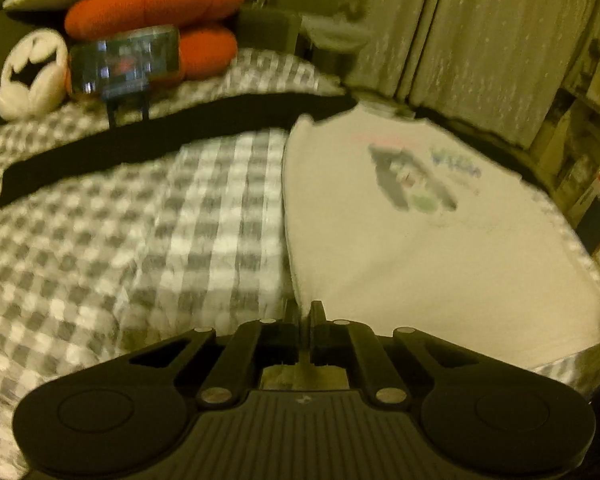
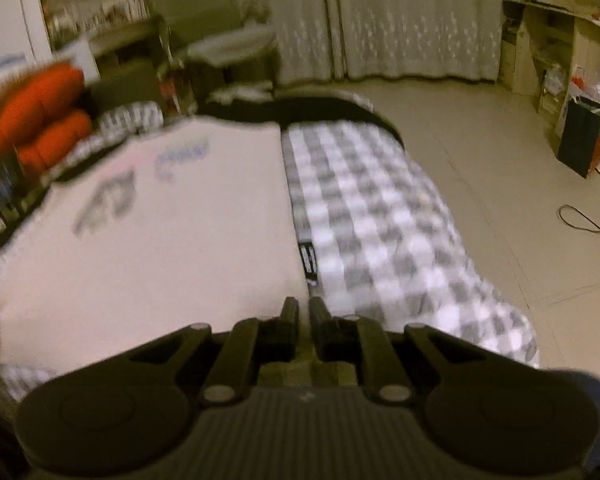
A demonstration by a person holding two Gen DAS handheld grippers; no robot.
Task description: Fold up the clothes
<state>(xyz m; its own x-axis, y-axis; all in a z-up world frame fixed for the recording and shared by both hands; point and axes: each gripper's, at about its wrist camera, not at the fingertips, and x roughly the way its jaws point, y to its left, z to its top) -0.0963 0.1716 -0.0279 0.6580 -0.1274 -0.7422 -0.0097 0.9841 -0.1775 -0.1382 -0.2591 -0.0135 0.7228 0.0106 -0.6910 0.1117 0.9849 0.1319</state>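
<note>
One white T-shirt [image 1: 440, 248] lies flat on the checked bed [image 1: 140, 220], long axis running near to far with its collar at the far end, while two hand-held grippers, left [image 1: 305, 312] and right [image 2: 304, 308], each pinch a near hem corner, fingers pressed together.

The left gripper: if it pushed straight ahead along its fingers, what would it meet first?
Probably the left side edge of the white printed T-shirt, right at the left gripper tips on the grey-checked bedcover; depth is unclear.
</note>
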